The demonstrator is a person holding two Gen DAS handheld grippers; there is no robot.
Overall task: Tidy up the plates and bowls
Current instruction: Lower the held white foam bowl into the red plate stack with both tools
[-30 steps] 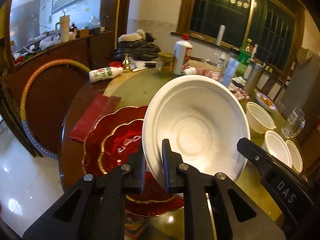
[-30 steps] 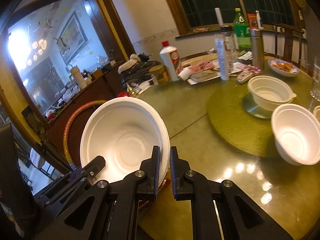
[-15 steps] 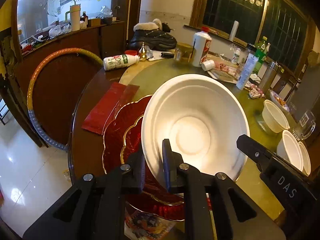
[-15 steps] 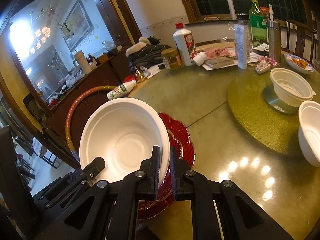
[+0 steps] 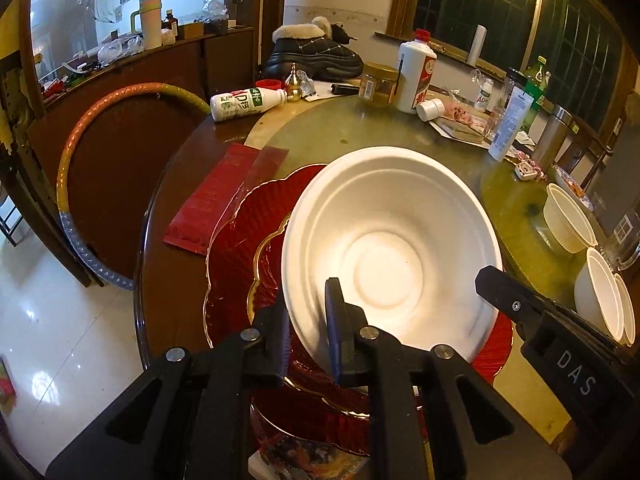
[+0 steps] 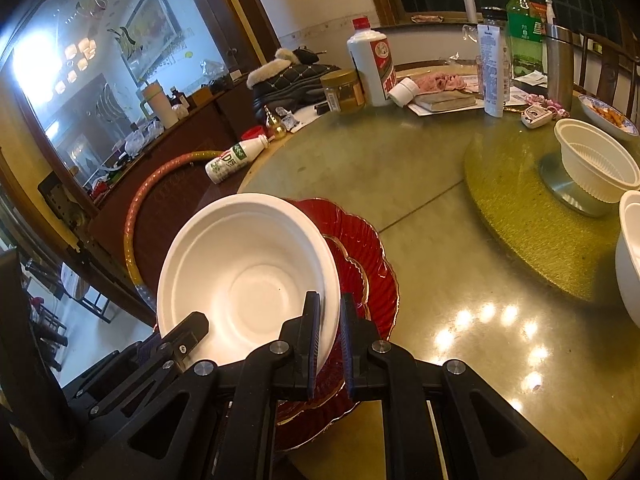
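Note:
A large white bowl [image 5: 388,248] [image 6: 248,276] hangs tilted just above a stack of red gold-rimmed plates [image 5: 248,232] [image 6: 360,240] near the table's edge. My left gripper [image 5: 306,308] is shut on the bowl's near-left rim. My right gripper [image 6: 329,308] is shut on the opposite rim. Each gripper also shows in the other's view, the right one's finger [image 5: 520,304] at the bowl's right side and the left one's finger [image 6: 188,332] at the lower left. Whether the bowl touches the plates is hidden by its own body.
More white bowls [image 6: 596,160] [image 5: 600,296] stand at the right on and beside a glass turntable [image 6: 520,208]. A red packet [image 5: 216,200] and a lying milk bottle [image 5: 244,102] are left of the plates. Bottles and jars crowd the back. A hoop [image 5: 80,152] leans beyond the table edge.
Both grippers have come down and forward with the bowl between them, so it now sits lower over the red plates. Their hold on the rim has not changed.

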